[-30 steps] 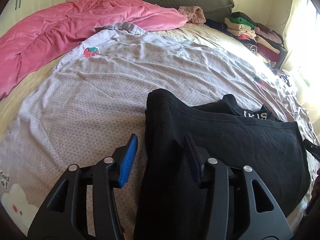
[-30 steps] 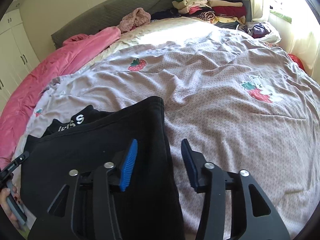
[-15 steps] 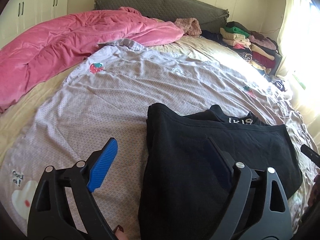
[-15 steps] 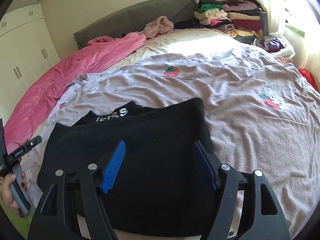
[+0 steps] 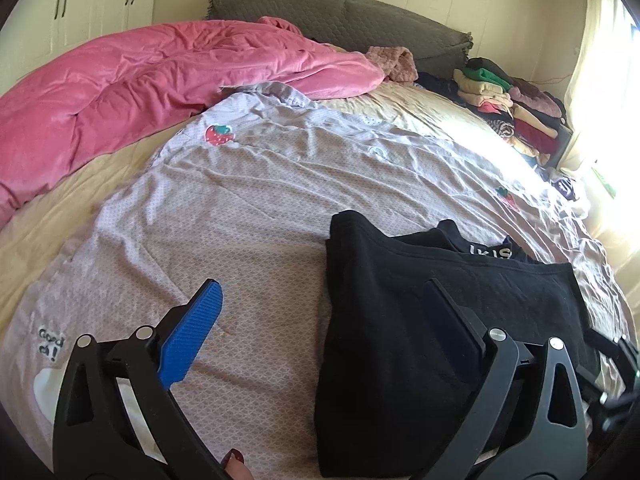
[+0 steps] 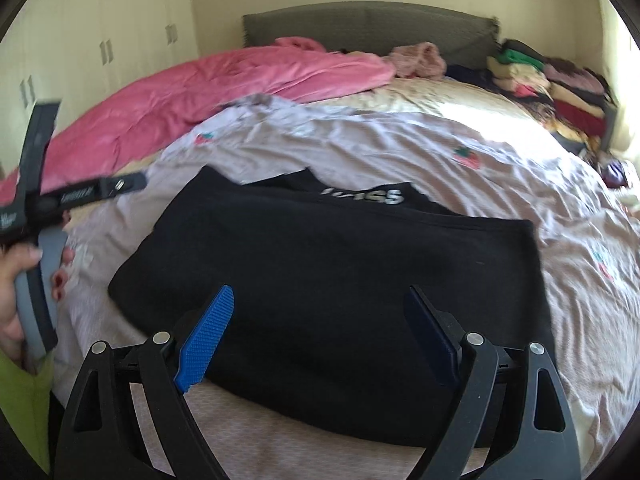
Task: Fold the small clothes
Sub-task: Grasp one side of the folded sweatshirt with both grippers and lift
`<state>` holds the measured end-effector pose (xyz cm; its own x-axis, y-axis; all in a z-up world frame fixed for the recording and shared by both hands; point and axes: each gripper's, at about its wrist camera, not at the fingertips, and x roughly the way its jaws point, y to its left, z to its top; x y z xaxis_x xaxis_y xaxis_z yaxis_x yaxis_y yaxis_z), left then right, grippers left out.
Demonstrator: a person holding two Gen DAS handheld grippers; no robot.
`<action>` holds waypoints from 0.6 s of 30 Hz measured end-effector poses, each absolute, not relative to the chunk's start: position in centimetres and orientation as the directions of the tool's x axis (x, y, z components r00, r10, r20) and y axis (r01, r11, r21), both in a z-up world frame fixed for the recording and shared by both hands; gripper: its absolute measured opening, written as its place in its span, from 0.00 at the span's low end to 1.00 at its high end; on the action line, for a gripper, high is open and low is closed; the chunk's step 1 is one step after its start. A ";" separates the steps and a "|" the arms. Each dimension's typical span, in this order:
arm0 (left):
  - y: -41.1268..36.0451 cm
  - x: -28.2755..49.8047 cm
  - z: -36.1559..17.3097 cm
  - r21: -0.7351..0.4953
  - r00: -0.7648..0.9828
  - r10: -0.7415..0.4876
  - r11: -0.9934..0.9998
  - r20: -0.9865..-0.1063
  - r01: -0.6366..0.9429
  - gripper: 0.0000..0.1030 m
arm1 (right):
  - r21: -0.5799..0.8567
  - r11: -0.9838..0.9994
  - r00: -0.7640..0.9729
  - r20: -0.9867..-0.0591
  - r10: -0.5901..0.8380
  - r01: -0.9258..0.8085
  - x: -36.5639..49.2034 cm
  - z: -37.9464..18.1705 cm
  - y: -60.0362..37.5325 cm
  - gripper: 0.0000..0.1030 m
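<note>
On the bed, spread flat across a wrinkled lilac sheet (image 5: 248,200) printed with strawberries: a black garment (image 6: 328,280), soft knit, folded into a rough rectangle, white lettering peeking at the far edge. Left gripper (image 5: 320,300) splayed wide, ribbed blue pads (image 5: 192,332) holding nothing, one finger over the sheet, the other over the cloth's left edge. Right gripper (image 6: 320,304) equally wide and empty, poised over the near hem. Puffy pink quilt (image 5: 140,80) bunched along the far left, grey quilted headboard (image 6: 368,28) behind, stack of folded clothes (image 5: 516,112) at the far right corner
</note>
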<state>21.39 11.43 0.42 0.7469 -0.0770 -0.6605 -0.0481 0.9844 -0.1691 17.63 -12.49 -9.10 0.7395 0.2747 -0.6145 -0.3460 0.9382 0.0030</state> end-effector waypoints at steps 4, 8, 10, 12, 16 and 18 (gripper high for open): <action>12.4 21.7 -0.2 -0.193 0.735 -0.079 0.978 -0.674 -0.072 0.90 | -0.075 0.889 0.704 -0.642 0.303 -0.451 17.1 -10.3 -8.0 0.83; 13.2 22.1 -0.9 -0.225 0.725 -0.093 0.971 -0.682 -0.087 0.90 | -0.133 0.837 0.674 -0.665 0.322 -0.531 16.8 -11.6 -4.6 0.83; 13.4 22.2 -1.2 -0.250 0.717 -0.113 0.964 -0.688 -0.087 0.90 | -0.169 0.816 0.671 -0.671 0.316 -0.553 16.6 -12.2 -3.2 0.83; 13.5 22.4 -1.5 -0.257 0.712 -0.119 0.962 -0.692 -0.090 0.90 | -0.216 0.797 0.679 -0.671 0.298 -0.564 16.6 -12.9 -1.9 0.83; 13.6 22.7 -2.0 -0.267 0.700 -0.130 0.959 -0.703 -0.091 0.90 | -0.288 0.765 0.688 -0.676 0.263 -0.575 16.6 -14.2 0.5 0.83; 13.7 23.0 -2.2 -0.276 0.693 -0.138 0.957 -0.707 -0.091 0.90 | -0.333 0.750 0.706 -0.664 0.244 -0.572 16.6 -14.8 1.4 0.83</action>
<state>22.96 13.68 -2.25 0.6932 -0.1383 -0.7074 -0.0908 0.9568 -0.2761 16.61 1.36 -14.82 0.7065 0.2440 -0.6643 -0.5721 0.7495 -0.3331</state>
